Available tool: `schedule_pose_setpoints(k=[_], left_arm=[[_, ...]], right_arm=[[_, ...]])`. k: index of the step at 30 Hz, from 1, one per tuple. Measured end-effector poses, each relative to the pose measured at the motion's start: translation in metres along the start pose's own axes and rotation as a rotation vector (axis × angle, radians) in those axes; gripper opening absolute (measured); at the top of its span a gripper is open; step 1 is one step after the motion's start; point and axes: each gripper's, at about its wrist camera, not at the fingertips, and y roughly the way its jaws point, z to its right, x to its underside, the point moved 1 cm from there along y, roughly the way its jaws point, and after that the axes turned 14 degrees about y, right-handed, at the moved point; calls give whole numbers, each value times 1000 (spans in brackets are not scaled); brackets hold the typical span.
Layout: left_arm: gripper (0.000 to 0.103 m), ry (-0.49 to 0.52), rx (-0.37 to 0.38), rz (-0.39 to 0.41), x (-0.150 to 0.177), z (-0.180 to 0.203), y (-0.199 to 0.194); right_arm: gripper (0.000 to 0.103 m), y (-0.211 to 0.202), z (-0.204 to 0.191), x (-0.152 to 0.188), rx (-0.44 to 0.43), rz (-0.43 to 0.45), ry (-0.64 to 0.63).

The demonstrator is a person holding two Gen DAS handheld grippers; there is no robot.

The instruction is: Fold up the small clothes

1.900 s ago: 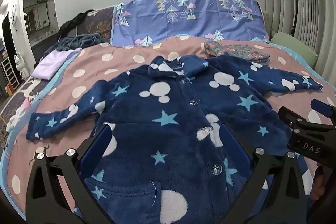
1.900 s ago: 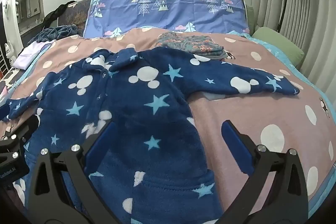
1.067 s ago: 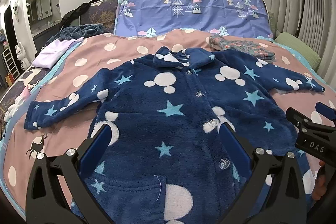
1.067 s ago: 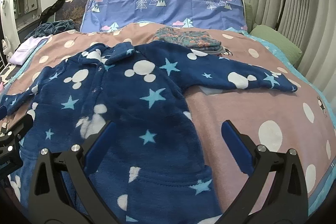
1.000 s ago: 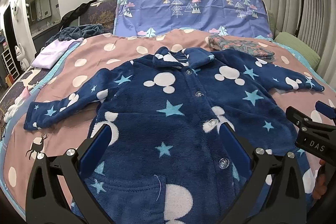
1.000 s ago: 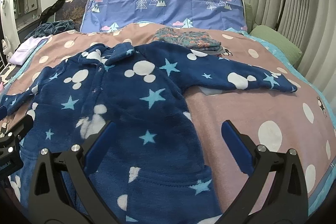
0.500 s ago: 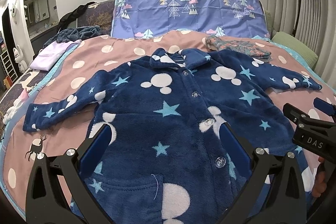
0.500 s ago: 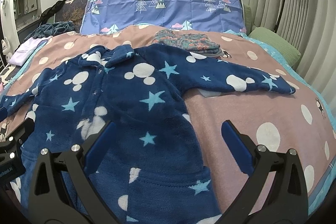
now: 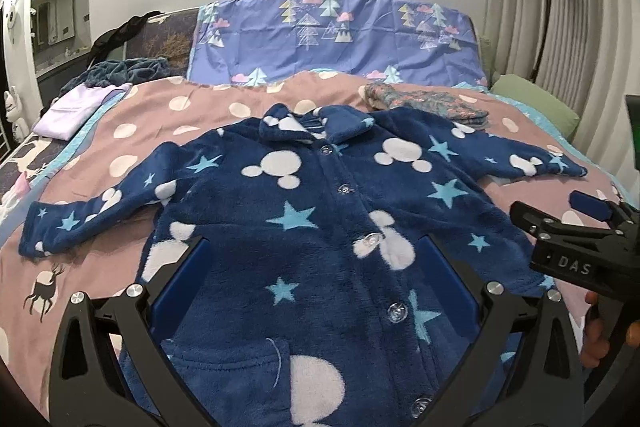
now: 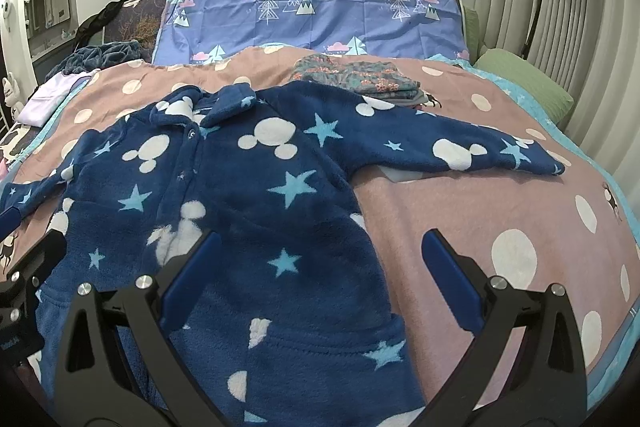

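Now the jacket (image 9: 320, 219) lies spread face up on the bed (image 9: 120, 131), buttoned down the front, collar toward the headboard and both sleeves stretched out to the sides; compared with the views of a moment ago it has not shifted, and only the cameras have drifted a little, so the cloth looks already smoothed and ready for a first fold; the left claw (image 9: 316, 283) hangs over the lower front with its jaws wide apart and nothing between them; the right claw (image 10: 320, 275) hovers over the jacket's right edge, equally wide open and empty, and it also shows at the right of the left view; a folded floral garment (image 10: 356, 77) sits beyond the right sleeve (image 10: 460, 147), near the pillow (image 10: 524, 75), and a lilac cloth (image 9: 68, 111) rests at the far left; judging from this, no fold has begun, and the likely next step is to take a sleeve, such as the left sleeve (image 9: 92, 215), and bring it across the body.
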Motion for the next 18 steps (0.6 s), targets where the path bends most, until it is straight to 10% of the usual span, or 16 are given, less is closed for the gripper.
schedule_pose_setpoints(k=[18], left_arm=[[102, 13, 6, -35, 3, 2, 5]], right_arm=[[101, -1, 0, 0, -4, -3, 0]])
